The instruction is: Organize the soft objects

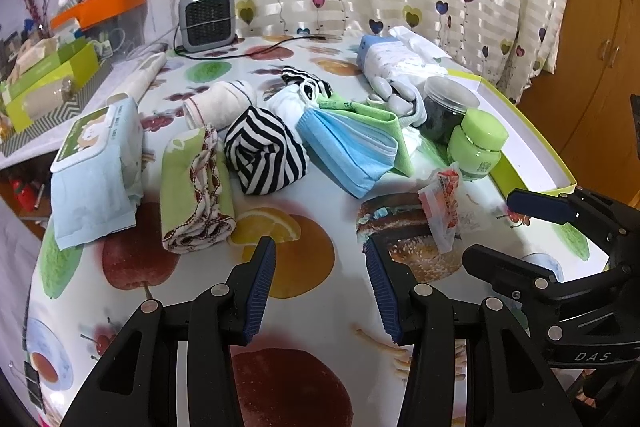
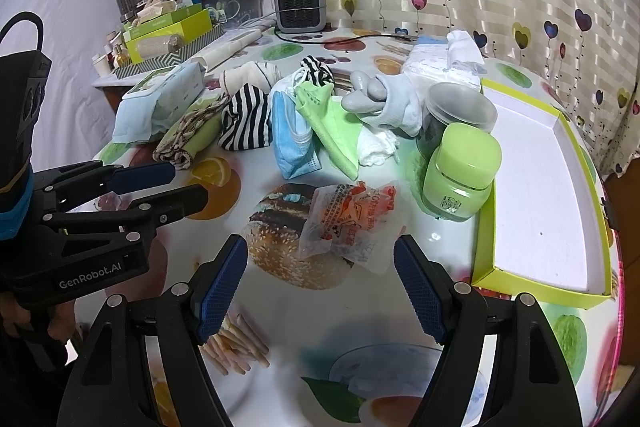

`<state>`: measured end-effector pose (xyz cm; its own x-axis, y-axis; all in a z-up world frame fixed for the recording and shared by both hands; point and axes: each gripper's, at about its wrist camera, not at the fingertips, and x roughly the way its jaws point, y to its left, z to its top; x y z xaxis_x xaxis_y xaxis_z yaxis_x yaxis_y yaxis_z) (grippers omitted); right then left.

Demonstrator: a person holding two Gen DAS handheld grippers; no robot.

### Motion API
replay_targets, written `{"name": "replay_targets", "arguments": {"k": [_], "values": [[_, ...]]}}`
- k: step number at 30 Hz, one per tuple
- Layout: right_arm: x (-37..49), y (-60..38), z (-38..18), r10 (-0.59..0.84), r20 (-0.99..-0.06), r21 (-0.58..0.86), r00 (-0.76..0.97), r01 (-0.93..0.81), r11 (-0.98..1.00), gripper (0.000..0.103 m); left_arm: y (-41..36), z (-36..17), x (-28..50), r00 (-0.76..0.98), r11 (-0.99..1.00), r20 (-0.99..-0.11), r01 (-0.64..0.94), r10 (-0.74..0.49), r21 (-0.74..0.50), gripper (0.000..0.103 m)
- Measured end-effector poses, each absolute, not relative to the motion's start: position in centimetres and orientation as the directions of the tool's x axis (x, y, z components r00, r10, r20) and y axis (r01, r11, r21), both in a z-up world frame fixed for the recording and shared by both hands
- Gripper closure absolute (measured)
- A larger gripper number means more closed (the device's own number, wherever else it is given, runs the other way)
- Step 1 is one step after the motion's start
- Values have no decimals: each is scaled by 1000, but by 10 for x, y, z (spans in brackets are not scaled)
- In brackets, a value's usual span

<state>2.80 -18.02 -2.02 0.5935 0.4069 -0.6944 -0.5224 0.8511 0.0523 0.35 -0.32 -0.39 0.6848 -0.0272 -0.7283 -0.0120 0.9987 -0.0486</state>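
Observation:
Soft things lie in a heap on the fruit-print table: a black-and-white striped cloth (image 1: 264,151) (image 2: 246,123), a blue face mask (image 1: 352,147) (image 2: 292,139), a green cloth (image 1: 372,119) (image 2: 332,123), a folded green patterned towel (image 1: 196,187) (image 2: 182,139), a grey-white sock (image 1: 400,99) (image 2: 384,103) and a rolled white towel (image 1: 220,103). My left gripper (image 1: 320,255) is open and empty above the table's near side; it also shows in the right wrist view (image 2: 188,183). My right gripper (image 2: 320,259) is open around nothing, just short of a crinkled snack wrapper (image 2: 348,223) (image 1: 444,207); it also shows in the left wrist view (image 1: 500,227).
A lime-edged white tray (image 2: 536,187) (image 1: 532,147) sits at the right. A green jar (image 2: 460,171) and a dark clear-lidded jar (image 2: 452,111) stand beside it. A wet-wipes pack (image 1: 96,163), a tissue pack (image 1: 396,55), a small heater (image 1: 206,19) and cluttered boxes (image 1: 48,83) lie beyond.

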Motion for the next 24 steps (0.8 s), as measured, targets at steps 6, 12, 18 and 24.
{"name": "replay_targets", "arguments": {"k": [6, 12, 18, 24], "values": [[29, -180, -20, 408, -696, 55, 591, -523, 851, 27, -1, -5, 4, 676, 996, -735, -15, -51, -83, 57], [30, -180, -21, 409, -700, 62, 586, -520, 852, 27, 0, -7, 6, 658, 995, -750, -15, -68, -104, 57], [32, -174, -22, 410, -706, 75, 578, -514, 855, 27, 1, -7, 6, 655, 994, -752, -17, -70, -107, 57], [36, -171, -24, 417, -705, 90, 574, -511, 855, 27, 1, -9, 8, 645, 995, -762, -21, -61, -97, 57]]}}
